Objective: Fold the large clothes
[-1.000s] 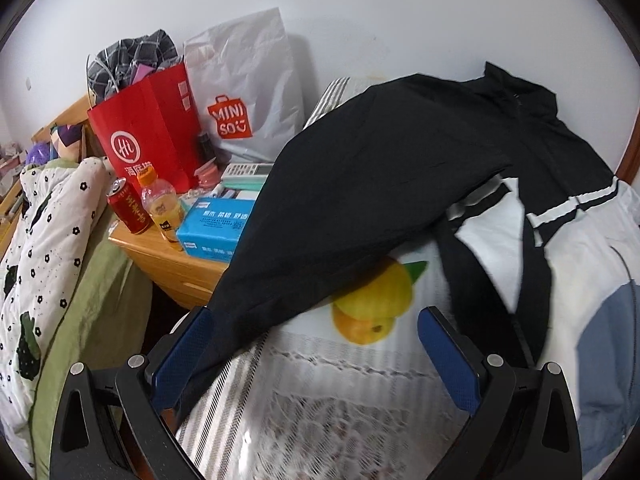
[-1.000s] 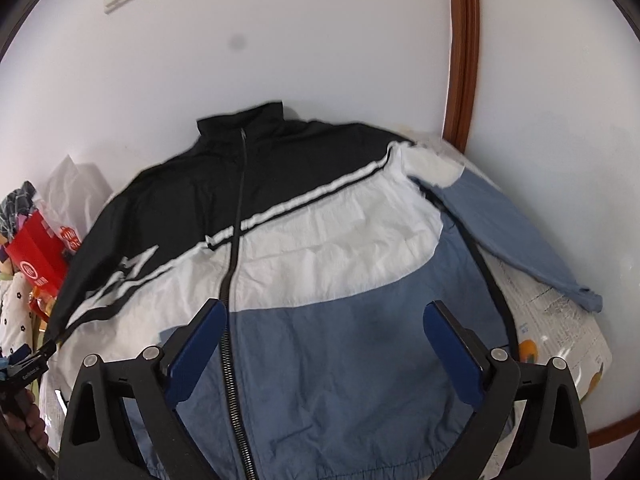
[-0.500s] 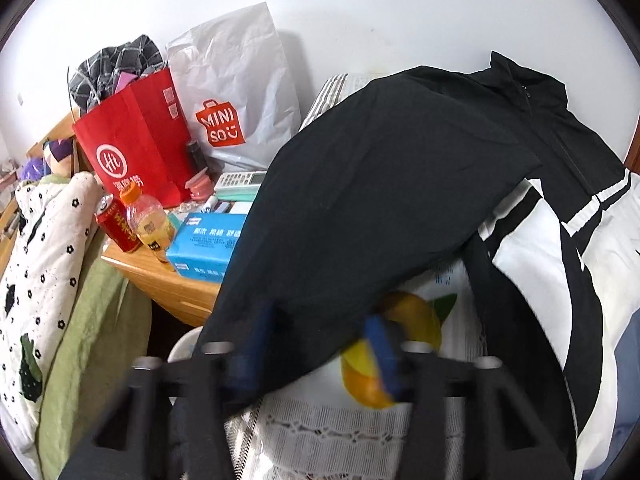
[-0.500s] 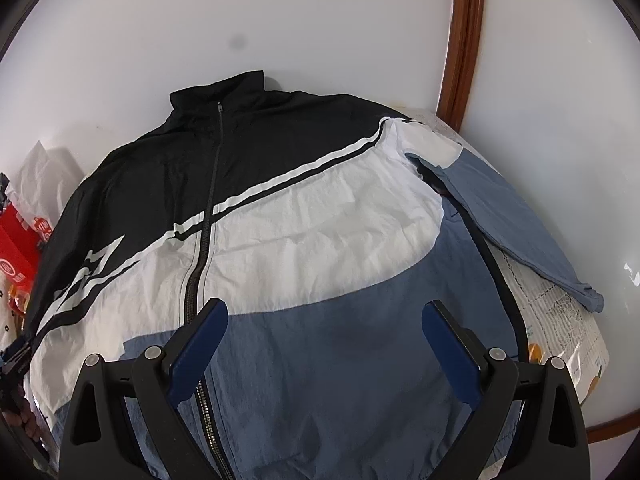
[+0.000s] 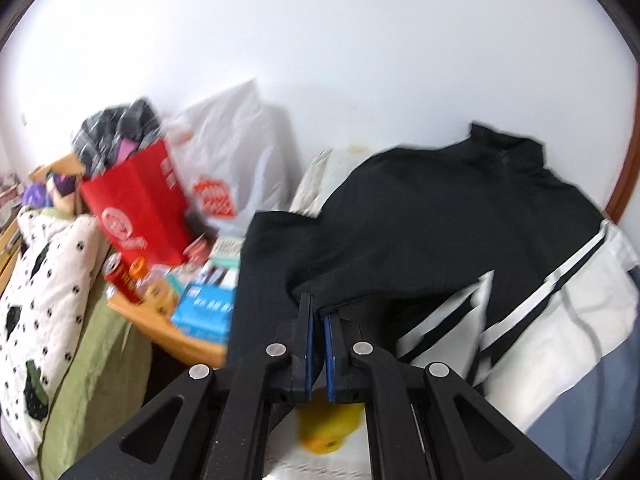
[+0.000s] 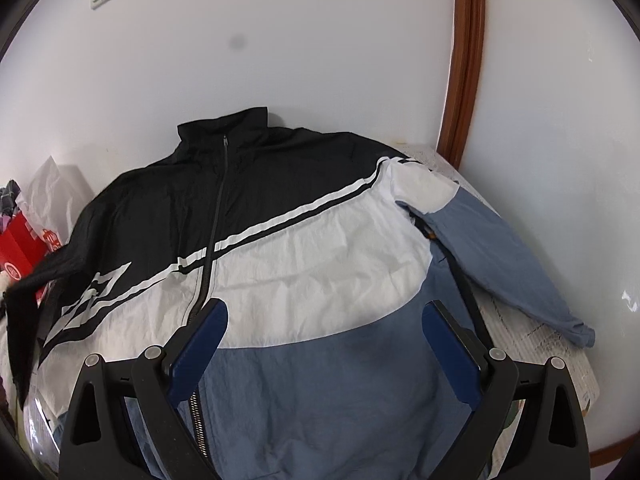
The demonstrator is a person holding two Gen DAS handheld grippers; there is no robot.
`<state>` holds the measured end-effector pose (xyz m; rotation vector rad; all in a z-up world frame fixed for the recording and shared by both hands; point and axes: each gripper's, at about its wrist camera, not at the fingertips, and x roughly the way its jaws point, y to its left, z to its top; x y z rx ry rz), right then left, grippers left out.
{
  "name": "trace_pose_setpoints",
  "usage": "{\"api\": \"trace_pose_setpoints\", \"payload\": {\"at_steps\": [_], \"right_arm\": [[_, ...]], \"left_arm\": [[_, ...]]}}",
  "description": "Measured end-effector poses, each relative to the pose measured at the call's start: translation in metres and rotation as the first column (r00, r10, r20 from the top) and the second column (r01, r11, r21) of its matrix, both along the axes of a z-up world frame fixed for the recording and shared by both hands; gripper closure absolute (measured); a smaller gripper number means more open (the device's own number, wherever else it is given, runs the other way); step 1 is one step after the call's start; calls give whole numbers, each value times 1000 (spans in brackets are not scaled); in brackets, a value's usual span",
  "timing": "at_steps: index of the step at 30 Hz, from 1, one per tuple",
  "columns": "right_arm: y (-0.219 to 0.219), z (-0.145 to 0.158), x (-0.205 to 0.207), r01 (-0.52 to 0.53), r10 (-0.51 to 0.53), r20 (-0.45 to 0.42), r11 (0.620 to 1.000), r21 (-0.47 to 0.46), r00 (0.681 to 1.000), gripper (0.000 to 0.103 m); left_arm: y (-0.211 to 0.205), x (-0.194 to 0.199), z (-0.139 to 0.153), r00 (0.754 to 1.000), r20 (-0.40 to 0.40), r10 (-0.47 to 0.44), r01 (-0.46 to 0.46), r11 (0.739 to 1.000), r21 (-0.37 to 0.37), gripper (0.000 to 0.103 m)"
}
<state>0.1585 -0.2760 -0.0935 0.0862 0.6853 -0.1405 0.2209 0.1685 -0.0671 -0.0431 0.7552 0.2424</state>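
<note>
The jacket [image 6: 304,256] lies spread across the middle of my right view, its black sleeve [image 5: 272,276] pinched in my left gripper [image 5: 318,320] at lower centre, my right gripper [image 6: 320,320] hanging wide above its front, a red bag [image 5: 136,208] at left.

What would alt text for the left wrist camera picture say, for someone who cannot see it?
The left gripper is shut on the black sleeve of a black, white and blue jacket spread on a bed. To the left, blurred, a red bag and a white bag stand on a cluttered wooden nightstand.
</note>
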Motion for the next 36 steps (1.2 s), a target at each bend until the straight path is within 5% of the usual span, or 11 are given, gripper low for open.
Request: {"api": "trace_pose_setpoints", "payload": {"at_steps": [11,26,36], "right_arm": [[-44,-4,-15,3,-3,35,1000,3,999,6],[-92,-40,-5,-11,10,-11,998,-58,1000,7],[-84,-52,7,-51,49,-45,998,-31,998,25]], "left_arm": [[-103,48,43,983,78,-164,163,986,22,98],[-213,101,-6,954,-31,-300,300,954,-1,98],[-224,109,-10,948,-73,-311,310,950,-29,94]]}}
